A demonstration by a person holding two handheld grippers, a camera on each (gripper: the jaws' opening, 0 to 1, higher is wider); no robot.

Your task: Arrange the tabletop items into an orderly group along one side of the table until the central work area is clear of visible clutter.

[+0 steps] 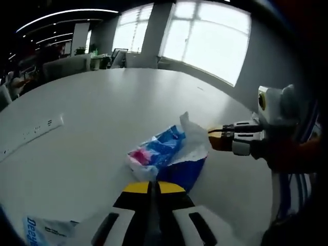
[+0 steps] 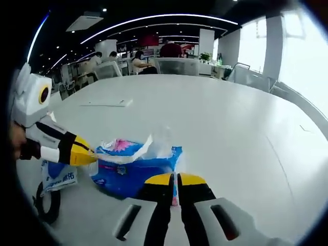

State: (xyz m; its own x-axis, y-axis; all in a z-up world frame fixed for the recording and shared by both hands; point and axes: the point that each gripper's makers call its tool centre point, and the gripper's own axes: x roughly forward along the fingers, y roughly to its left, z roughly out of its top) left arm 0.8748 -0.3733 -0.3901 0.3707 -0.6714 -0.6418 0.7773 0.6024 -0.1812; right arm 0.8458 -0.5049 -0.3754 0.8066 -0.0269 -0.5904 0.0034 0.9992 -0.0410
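White round tabletop [image 2: 220, 128] in a bright office carries my crumpled blue-and-pink plastic tissue pack [image 1: 166, 154], pinched at opposite edges by my left gripper [image 1: 152, 185] and right gripper [image 2: 176, 179], both clenched

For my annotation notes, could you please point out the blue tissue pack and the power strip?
Blue tissue pack [image 2: 130, 174], right gripper view, on its blue front face.
Power strip [image 1: 31, 134], left gripper view, on its white top.

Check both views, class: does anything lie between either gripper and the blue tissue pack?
Nothing visible does. Both grippers are already at the blue tissue pack: the left gripper meets its one end, and the right gripper, jaws together, its other. The white table beyond lies bare.
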